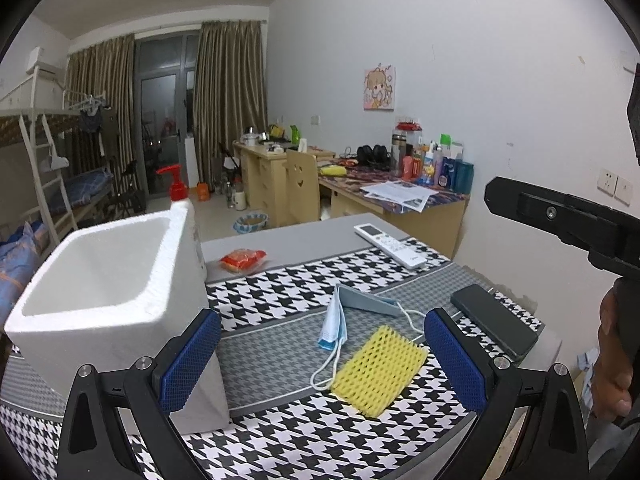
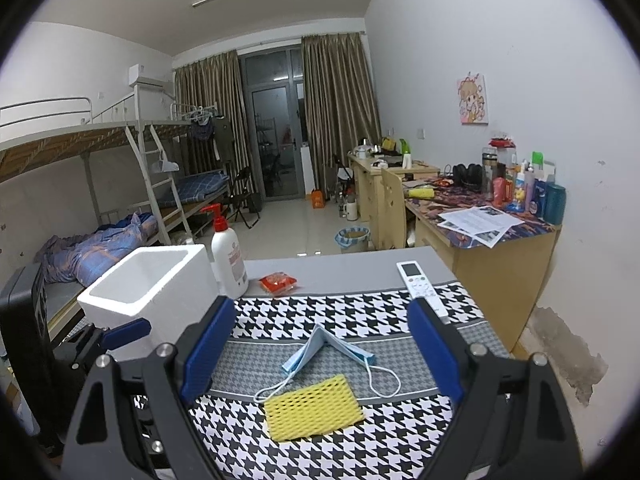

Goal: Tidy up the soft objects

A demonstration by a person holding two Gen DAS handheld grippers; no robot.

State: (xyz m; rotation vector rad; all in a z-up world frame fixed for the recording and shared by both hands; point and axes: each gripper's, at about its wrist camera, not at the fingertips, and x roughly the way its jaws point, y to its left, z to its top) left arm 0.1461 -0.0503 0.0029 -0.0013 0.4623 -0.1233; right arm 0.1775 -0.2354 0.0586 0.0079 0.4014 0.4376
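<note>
A yellow foam net sleeve [image 1: 378, 372] [image 2: 312, 408] lies flat on the houndstooth tablecloth [image 1: 280, 292]. Just beyond it rests a folded light-blue face mask [image 1: 334, 324] [image 2: 320, 350], its white ear loops trailing onto the cloth. My left gripper [image 1: 322, 316] is open above the cloth, with the net and the mask in front of it between the two blue pads and nothing held. My right gripper [image 2: 320, 308] is also open and empty, facing the same two items from a little further back. An open white foam box [image 1: 108, 280] [image 2: 152, 288] stands at the left.
A pump bottle [image 2: 228, 256] with a red top stands behind the box. A red snack packet [image 2: 278, 282], a white remote [image 2: 420, 284] and a dark phone [image 1: 494, 322] lie on the table. A person's hand [image 1: 612, 364] shows at the right edge of the left wrist view.
</note>
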